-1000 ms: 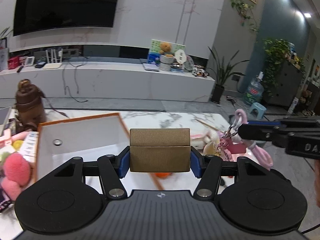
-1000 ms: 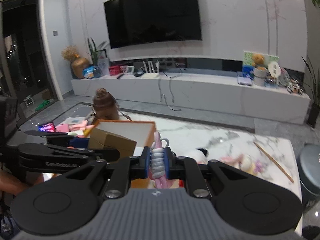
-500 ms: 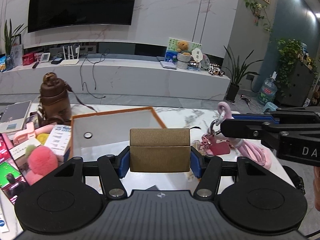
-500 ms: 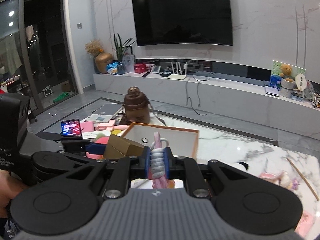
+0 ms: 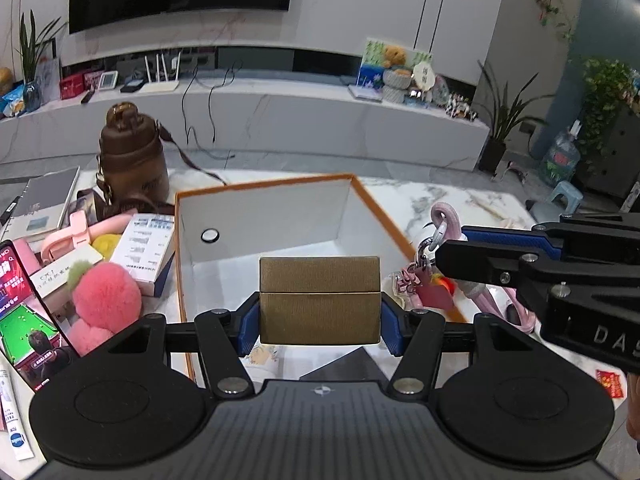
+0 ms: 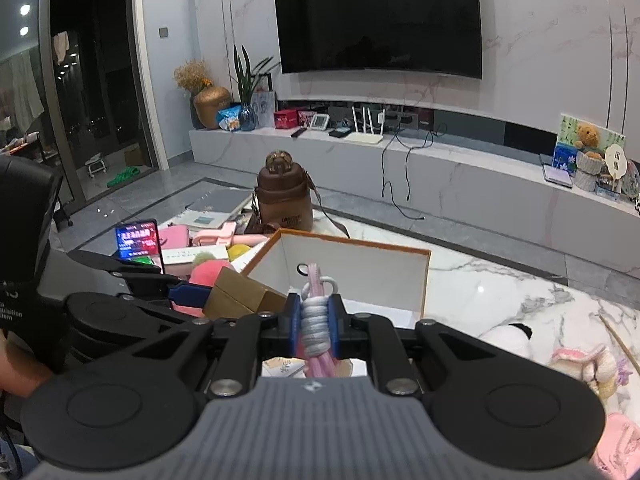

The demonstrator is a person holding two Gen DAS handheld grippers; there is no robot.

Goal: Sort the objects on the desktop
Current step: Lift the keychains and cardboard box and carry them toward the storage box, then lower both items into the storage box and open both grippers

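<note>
**Two loaded grippers at the orange-rimmed box**

From the left wrist view, the clutter sits at 9 o'clock: a lit phone [image 5: 22,312], a pink plush [image 5: 105,303] and a white carton [image 5: 147,249], crowded against the left wall of the open box [image 5: 256,216]. A brown bottle [image 5: 132,160] stands at 11 o'clock, behind the box's far-left corner.

At centre, the left gripper [image 5: 319,316] is clamped on a tan case [image 5: 319,299], blue pads pressed to its two sides; the case hangs over the box's near half, with white floor showing beyond it toward 12 o'clock.

At 3 o'clock, the right gripper [image 5: 452,258] is closed tight on a pink lanyard [image 5: 440,216], held at the box's right rim, its clip and charms dangling.

Right of the box, the marble table [image 6: 500,292] lies mostly bare toward 2 o'clock, with a few small plush items near its right edge.
</note>
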